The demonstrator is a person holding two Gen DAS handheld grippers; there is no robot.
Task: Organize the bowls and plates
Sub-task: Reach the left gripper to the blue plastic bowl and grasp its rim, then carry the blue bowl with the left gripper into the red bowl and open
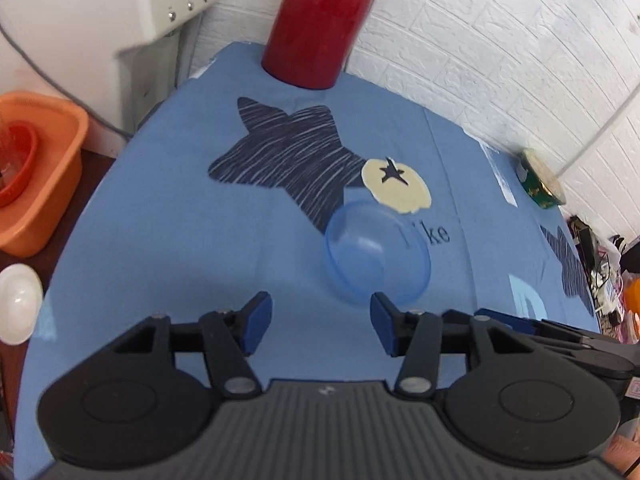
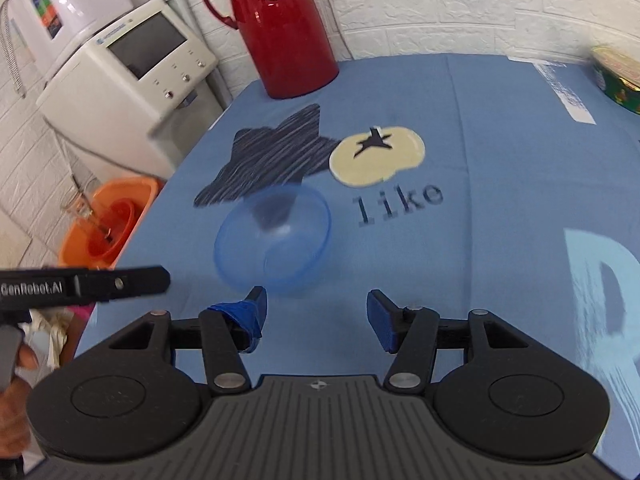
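Note:
A clear blue plastic bowl (image 1: 378,254) sits upright on the blue tablecloth (image 1: 160,216), beside the word "like". My left gripper (image 1: 320,326) is open just short of it, the bowl's near rim ahead of the right finger. In the right wrist view the same bowl (image 2: 274,240) looks blurred and lies ahead and slightly left of my right gripper (image 2: 316,318), which is open and holds nothing. An orange tub (image 1: 36,172) left of the table holds a red bowl (image 1: 16,160). A white bowl (image 1: 18,304) rests at the table's left edge.
A tall red thermos jug (image 1: 320,24) stands at the back of the table. A white machine (image 2: 128,76) stands left of the table by the brick wall. A green tin (image 1: 542,180) sits at the far right. The other gripper's black body (image 2: 84,284) reaches in from the left.

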